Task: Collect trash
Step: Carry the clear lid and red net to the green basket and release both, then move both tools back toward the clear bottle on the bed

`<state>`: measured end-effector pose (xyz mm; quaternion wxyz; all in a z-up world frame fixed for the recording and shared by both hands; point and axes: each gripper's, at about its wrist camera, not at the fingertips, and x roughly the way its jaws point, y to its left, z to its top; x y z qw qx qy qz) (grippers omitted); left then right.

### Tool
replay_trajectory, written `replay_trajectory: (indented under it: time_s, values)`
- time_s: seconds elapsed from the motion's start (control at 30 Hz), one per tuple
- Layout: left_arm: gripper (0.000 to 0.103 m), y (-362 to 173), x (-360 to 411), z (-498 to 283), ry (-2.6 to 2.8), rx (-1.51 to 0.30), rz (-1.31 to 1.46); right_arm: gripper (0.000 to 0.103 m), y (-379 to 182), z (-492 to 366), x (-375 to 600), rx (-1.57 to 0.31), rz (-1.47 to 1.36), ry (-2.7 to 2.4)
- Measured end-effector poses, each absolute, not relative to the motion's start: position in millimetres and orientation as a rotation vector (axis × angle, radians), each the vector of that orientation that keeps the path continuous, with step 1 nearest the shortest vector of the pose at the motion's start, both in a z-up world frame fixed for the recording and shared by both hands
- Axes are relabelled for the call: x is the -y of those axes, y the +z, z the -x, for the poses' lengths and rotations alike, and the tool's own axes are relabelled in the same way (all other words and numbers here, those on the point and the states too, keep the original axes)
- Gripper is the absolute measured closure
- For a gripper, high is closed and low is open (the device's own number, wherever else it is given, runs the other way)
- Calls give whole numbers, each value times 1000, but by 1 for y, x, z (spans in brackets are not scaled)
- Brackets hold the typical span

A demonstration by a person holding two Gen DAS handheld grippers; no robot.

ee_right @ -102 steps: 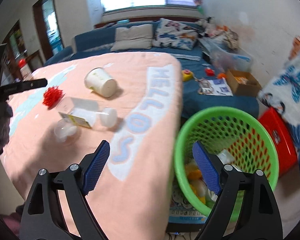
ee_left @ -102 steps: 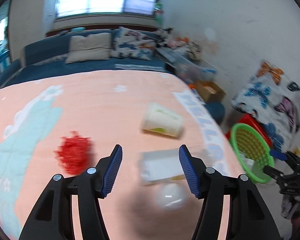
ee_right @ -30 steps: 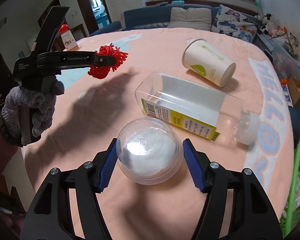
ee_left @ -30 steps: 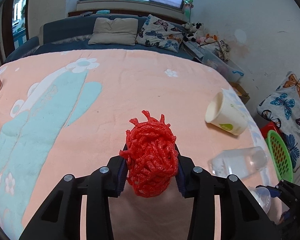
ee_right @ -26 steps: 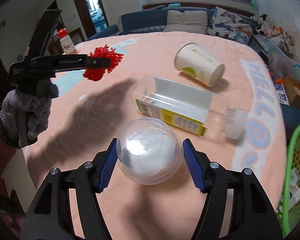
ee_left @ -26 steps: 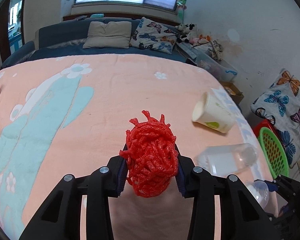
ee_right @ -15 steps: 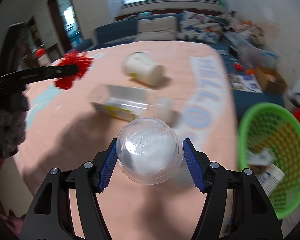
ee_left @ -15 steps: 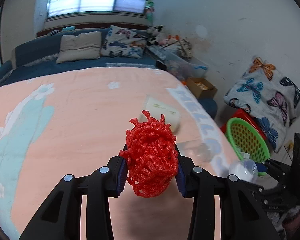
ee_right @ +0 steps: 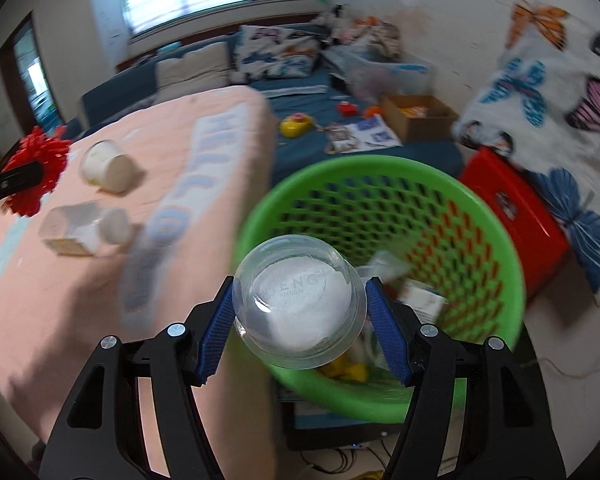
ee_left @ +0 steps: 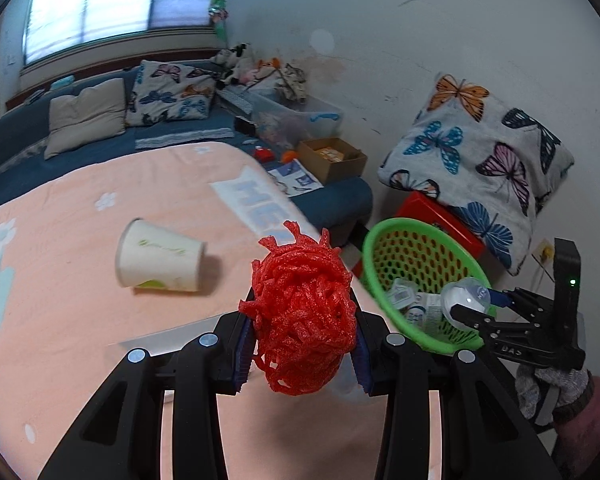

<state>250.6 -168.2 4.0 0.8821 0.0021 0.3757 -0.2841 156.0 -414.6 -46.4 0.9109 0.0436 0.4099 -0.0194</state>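
My left gripper [ee_left: 300,344] is shut on a red foam net ball [ee_left: 302,316], held above the peach bed cover near its right edge. My right gripper [ee_right: 300,320] is shut on a clear round plastic container [ee_right: 300,302] and holds it over the near rim of the green mesh basket [ee_right: 480,216]. In the left wrist view that container [ee_left: 465,298] hangs above the basket [ee_left: 416,240], which has several scraps inside. A white paper cup [ee_left: 158,258] lies on its side on the bed. A clear plastic bottle [ee_right: 86,228] lies beside it.
The peach cover [ee_left: 60,320] ends just left of the basket. A red box [ee_right: 512,200] and a butterfly-print bundle [ee_left: 484,160] stand behind the basket. A cardboard box [ee_left: 332,158], toys and papers lie on the blue mat. A gloved hand [ee_left: 552,392] holds the right tool.
Both grippers swung right from over the bed toward the green basket, each keeping its load. The clear container now hangs over the basket rim; the cup and bottle stayed on the bed.
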Motion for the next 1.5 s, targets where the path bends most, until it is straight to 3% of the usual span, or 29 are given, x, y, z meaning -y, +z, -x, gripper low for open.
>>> replay_trajectory:
  time_s: [0.57,1.17,1.5]
  values:
    - [63,-6,294,-253,-753,-811,-107,32,-57,-141,467,-851,-176,-156]
    - [58,-22,365,-242,-851,-838,-167,32,-43,-101,476,-811,-200,-156]
    - [37,-32,371,-240,-860,-850,-173,32,-45,-95,478,-814,-201,-151]
